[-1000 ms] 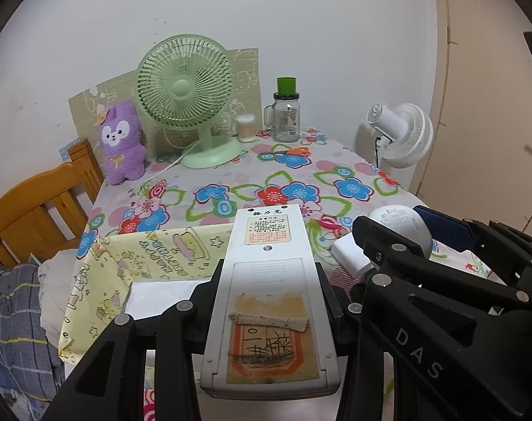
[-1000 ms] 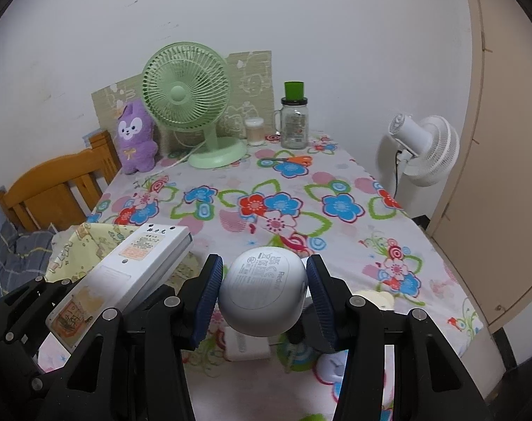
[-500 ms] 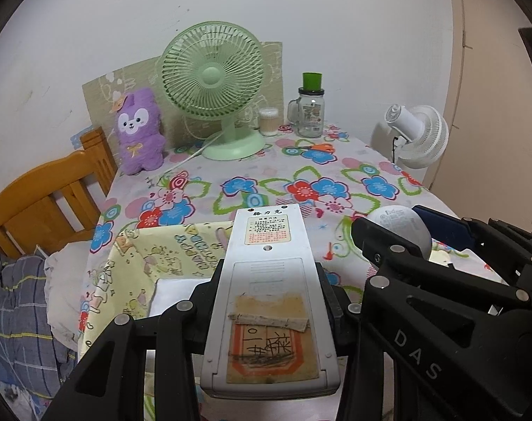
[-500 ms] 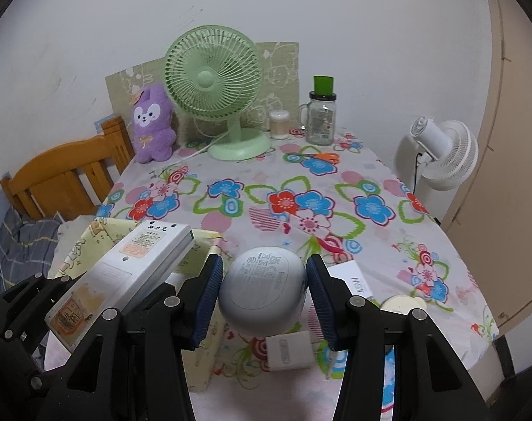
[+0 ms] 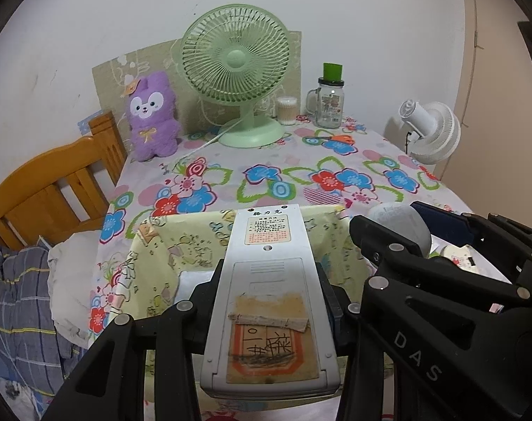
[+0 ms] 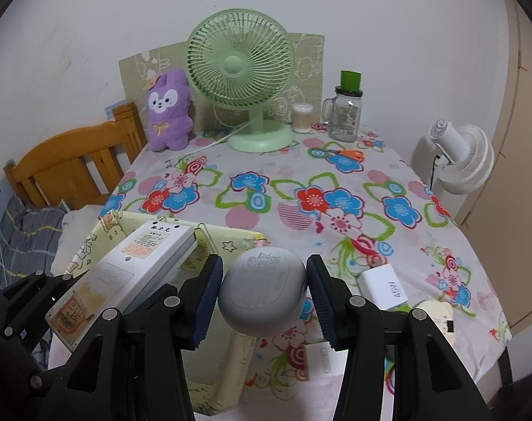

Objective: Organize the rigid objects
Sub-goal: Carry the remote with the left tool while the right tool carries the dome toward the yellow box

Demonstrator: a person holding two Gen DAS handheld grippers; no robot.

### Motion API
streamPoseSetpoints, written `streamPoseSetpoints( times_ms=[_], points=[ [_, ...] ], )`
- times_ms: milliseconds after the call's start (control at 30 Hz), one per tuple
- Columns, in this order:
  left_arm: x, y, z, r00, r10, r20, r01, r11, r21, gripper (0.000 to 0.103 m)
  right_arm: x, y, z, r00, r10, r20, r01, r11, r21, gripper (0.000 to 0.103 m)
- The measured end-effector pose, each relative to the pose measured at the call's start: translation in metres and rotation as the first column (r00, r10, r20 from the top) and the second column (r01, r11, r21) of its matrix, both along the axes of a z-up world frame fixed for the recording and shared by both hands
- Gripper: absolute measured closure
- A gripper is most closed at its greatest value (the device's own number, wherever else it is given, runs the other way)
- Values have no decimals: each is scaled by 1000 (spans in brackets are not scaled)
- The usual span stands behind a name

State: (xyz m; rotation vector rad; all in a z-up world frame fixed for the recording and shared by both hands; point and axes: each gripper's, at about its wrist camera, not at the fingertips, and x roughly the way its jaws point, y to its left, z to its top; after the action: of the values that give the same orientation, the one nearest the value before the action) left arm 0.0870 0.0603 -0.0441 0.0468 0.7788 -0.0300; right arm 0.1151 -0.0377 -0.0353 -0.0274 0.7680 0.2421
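our left gripper point(image 5: 266, 301) clamps a white remote point(image 5: 267, 291) above the yellow fabric bin point(image 5: 167, 245) at the tabletop's near left corner; our right gripper point(image 6: 262, 296) pinches a grey earbud case point(image 6: 262, 293) beside it.

The flowered tabletop point(image 6: 287, 189) lies bare in front of the green desk fan point(image 6: 245, 80); the purple plush point(image 6: 167, 112) to its left, the glass jar point(image 6: 346, 115) to its right and a white charger point(image 6: 383, 287) nearer block passage
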Motion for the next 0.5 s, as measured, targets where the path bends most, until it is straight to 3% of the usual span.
streamPoseSetpoints(
  times_ms=[500],
  points=[
    [14,31,-22,998,35,-58,-34,999,13,58,14,35,-20,998,52,-45,-52,999,-10,50]
  ],
)
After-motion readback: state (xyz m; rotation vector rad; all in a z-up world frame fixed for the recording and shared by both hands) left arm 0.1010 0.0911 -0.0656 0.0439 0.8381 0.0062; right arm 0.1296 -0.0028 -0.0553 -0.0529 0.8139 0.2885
